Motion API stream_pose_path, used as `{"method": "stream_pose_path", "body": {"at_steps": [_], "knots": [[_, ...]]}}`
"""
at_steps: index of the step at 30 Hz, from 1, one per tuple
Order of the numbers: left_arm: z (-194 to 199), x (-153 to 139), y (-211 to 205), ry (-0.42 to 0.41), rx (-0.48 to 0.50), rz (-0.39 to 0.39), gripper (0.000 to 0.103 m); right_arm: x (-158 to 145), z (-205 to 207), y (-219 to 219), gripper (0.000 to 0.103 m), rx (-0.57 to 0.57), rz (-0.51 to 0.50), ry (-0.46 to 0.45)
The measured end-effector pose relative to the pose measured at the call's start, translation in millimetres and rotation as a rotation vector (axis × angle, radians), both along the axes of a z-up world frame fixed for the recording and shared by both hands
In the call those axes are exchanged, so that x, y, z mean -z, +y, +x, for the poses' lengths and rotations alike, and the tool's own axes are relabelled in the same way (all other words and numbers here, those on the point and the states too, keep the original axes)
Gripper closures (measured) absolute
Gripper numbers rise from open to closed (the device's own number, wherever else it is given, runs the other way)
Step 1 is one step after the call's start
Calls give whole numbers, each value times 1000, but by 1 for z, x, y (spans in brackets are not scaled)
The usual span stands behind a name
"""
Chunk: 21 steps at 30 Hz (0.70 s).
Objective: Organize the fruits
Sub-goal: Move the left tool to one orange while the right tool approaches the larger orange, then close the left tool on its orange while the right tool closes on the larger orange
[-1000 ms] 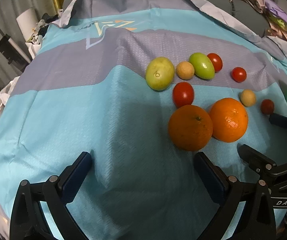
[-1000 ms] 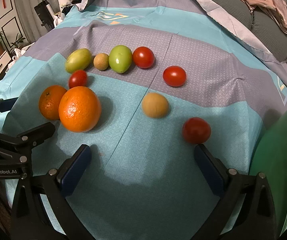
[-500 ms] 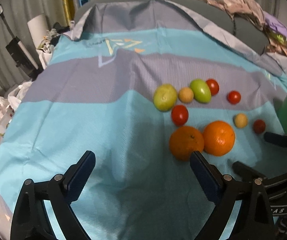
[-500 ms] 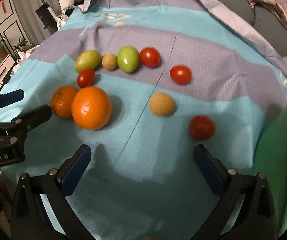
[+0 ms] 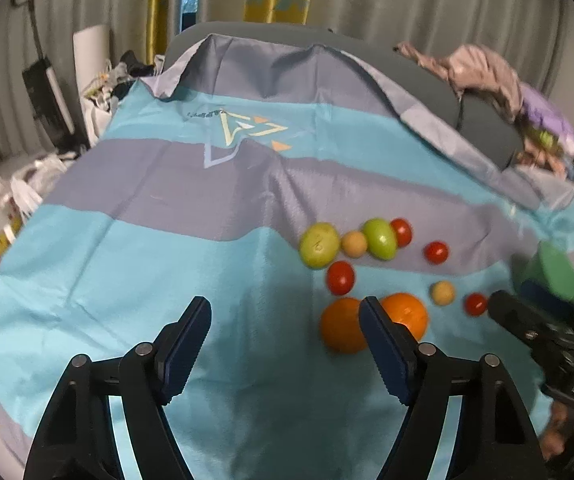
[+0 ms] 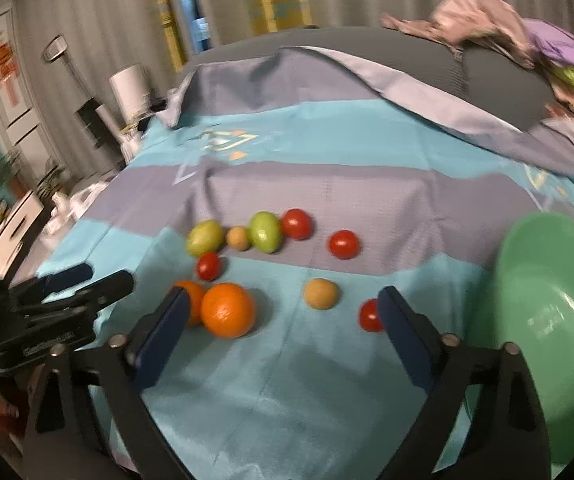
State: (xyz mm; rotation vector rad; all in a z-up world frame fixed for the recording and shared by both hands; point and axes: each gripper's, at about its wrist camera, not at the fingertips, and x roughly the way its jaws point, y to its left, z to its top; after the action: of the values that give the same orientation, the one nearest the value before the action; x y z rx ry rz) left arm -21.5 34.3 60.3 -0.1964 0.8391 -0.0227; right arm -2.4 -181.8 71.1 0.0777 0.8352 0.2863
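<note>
Round glossy oranges [image 6: 227, 310] (dimpled) on woven cloth [image 6: 327, 380].

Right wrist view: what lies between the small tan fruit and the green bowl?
One red tomato, partly hidden behind a gripper finger; otherwise bare cloth between the tan fruit and the green bowl. The right wrist view shows this.

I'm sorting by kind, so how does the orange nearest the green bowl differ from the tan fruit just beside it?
The orange is clearly bigger than the tan fruit. It is bright orange, the tan fruit a dull yellowish brown. The orange touches a second orange; the tan fruit lies apart from its neighbours. Both are round and rest loose on the blue cloth, outside the green bowl.
</note>
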Motion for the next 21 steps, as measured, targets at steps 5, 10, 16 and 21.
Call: {"method": "stream_pose_path", "body": {"at_steps": [5,10,16,21], "knots": [[1,3,2,6,15,-79,35,10,10,-5,43,-5,99,102],[7,14,-14,52,85,-108,48,13,22,3,43,-32,124,171],[13,25,-35,100,162,-134,50,32,42,22,45,-76,173,293],[22,33,-39,136,145,-113,51,40,48,34,58,-116,168,339]]}}
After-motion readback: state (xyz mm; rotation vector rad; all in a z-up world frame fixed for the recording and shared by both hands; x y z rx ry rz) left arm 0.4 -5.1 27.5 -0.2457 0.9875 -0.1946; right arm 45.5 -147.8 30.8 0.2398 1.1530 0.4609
